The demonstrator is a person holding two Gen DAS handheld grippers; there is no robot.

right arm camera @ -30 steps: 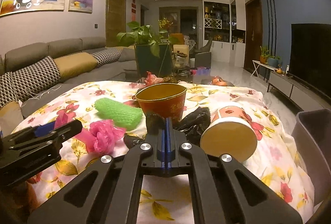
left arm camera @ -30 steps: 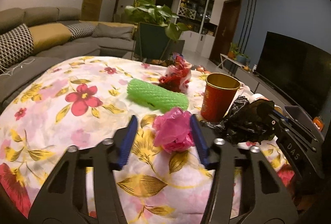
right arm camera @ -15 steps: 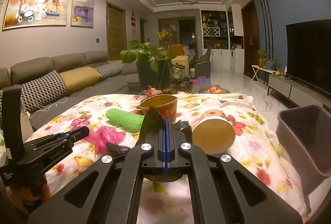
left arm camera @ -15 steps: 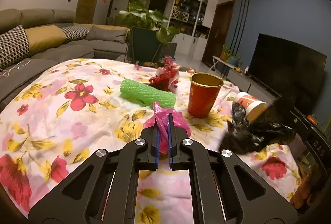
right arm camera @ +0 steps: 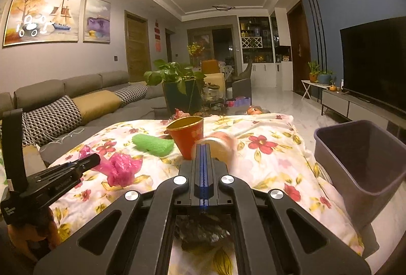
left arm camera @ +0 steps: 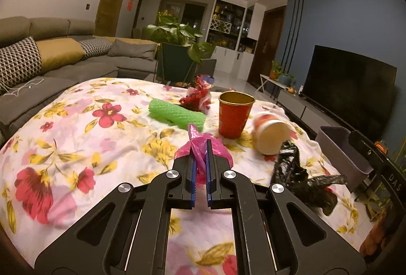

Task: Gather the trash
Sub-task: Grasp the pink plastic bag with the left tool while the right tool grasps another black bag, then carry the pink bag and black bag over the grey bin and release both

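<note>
- Left gripper (left arm camera: 200,168) now closed tight on the pink plastic bag (left arm camera: 203,148), where a second ago wide-open jaws only straddled it; bag lifted just clear of the floral cloth (left arm camera: 76,122), near the middle of the near edge.
- Green foam sleeve (left arm camera: 176,116), red wrapper (left arm camera: 196,97) and red cup (left arm camera: 234,115) unmoved, toward the far edge of the cloth.
- White paper cup (left arm camera: 271,136) lying on its side, right of the red cup.
- Right gripper (right arm camera: 202,148) fully shut on the black plastic bag (left arm camera: 299,181), raised off the cloth from beside the red cup and hanging over the right edge.
- Grey bin (right arm camera: 360,160) just off the right edge, open and near.
- Judged: two pieces in hand, carrying to the bin next; four pieces left to gather.
</note>
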